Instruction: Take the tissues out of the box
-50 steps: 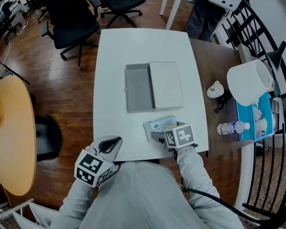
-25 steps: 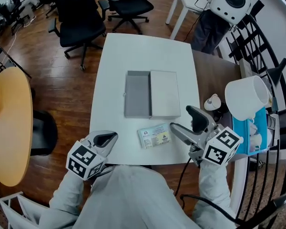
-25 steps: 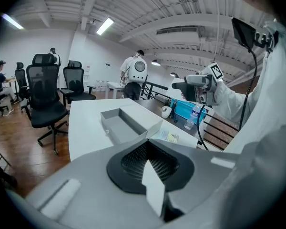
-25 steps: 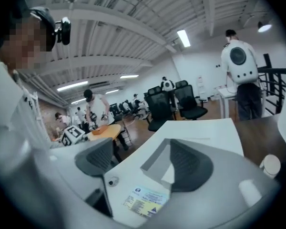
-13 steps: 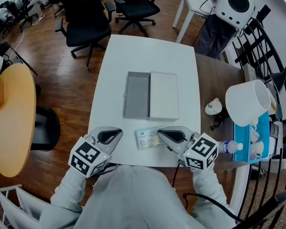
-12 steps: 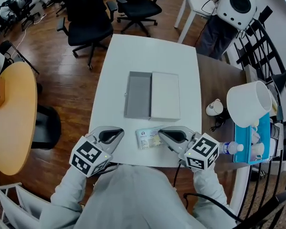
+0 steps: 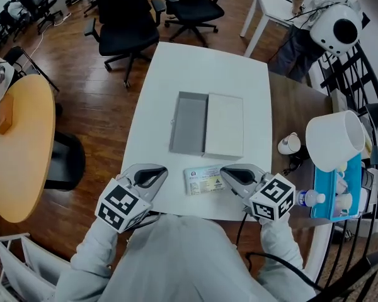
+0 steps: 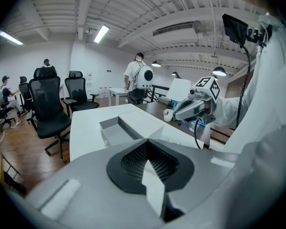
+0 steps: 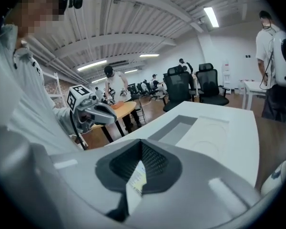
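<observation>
We see the white bench [image 7: 201, 68] carrying the box [image 7: 189, 123], which lies open at its middle: a grey tray with a white half, probably the lid, touching its right side. The tray looks bare.

The tissue pack [image 7: 205, 180] lies flat on the bench just on our side of the box, apart from it. By our reading the task is all but done, since the tissues are out and nothing seems left in the box.

The left gripper [image 7: 162, 171] hangs nearer us than the box and to its left, jaws pressed together on nothing. The right gripper [image 7: 225, 172] sits nearer us and to the box's right, just beside the pack. Its jaws are also closed and empty, and we cannot tell whether it touches the pack.

Right of the box, off the bench, stand a large white vessel [image 7: 334, 140], a small cup [image 7: 288, 145] and a water bottle [image 7: 312, 198]. Beyond the box are black chairs [image 7: 129, 30], and far to its left a round wooden table [image 7: 19, 150]. Nothing blocks either gripper.
</observation>
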Tool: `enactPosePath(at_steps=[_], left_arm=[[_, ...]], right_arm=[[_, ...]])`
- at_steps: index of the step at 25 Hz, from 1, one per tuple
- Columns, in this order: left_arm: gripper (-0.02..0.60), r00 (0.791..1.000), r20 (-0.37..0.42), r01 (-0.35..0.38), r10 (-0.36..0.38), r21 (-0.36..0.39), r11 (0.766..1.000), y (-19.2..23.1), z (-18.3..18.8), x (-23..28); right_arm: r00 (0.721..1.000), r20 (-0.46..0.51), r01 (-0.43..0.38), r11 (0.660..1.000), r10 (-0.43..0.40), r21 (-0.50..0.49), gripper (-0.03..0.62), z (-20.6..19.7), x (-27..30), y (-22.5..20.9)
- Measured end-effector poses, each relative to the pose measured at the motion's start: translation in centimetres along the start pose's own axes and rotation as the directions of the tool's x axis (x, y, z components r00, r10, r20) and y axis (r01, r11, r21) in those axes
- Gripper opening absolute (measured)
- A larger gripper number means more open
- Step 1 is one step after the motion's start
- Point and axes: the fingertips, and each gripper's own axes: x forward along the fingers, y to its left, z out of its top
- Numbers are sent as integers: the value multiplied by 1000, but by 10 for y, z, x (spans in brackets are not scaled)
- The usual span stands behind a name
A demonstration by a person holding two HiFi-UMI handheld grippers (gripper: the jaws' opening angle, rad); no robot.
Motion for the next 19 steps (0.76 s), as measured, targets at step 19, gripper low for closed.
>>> enactPosePath(at_steps=[19], left_arm=[[15,999,15,44,-44,-21,999,10,-7,-8]], right_arm=[[998,1,70,995,-71,73,2,1,-1,-8]])
